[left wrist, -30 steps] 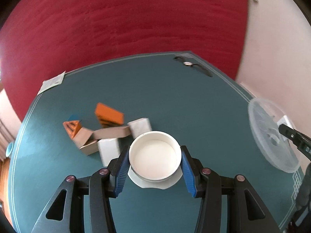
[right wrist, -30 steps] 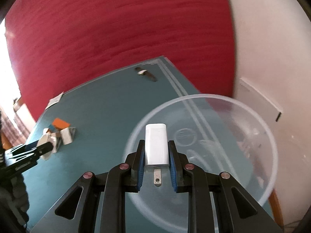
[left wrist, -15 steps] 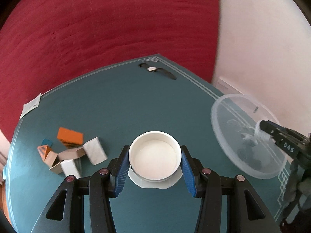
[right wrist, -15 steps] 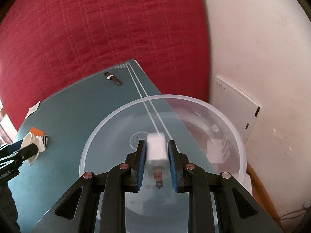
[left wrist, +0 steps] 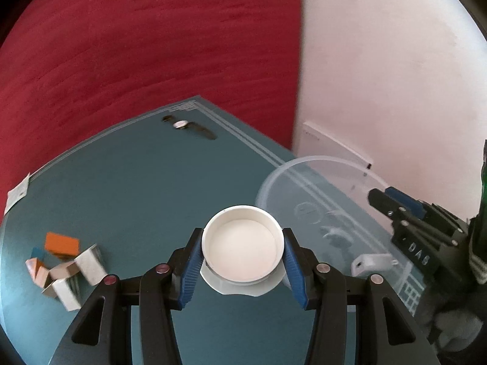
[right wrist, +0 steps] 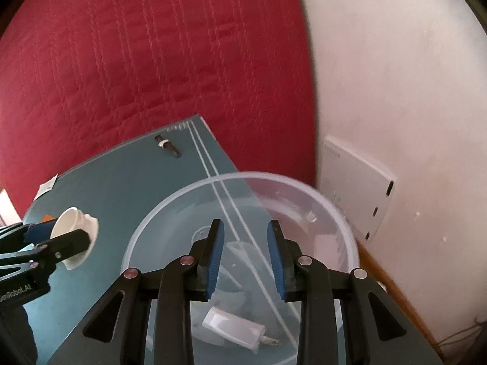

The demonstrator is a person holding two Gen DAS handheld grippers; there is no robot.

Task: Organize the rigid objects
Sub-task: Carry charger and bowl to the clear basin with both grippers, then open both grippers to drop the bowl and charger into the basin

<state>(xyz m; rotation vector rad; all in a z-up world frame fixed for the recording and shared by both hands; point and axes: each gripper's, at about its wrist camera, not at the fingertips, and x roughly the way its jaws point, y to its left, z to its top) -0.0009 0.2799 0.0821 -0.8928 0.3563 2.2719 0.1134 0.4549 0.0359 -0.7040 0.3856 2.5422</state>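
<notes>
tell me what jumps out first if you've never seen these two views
The white round lid clamped in the left claw, held above the teal table, fills the middle of the left view. On the right, the open right claw hangs over a big clear plastic bowl at the table's edge, with a white charger plug lying inside it. Behind everything is a deep red quilted backdrop.

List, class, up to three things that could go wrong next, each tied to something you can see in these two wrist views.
1. The clear plastic bowl overhangs the table edge; a knock from the open right gripper could tip it, spilling the white charger plug.
2. The left gripper grips the white cup only by its round sides; it might slip.
3. Swinging towards the bowl, the left gripper could strike the right one.
</notes>
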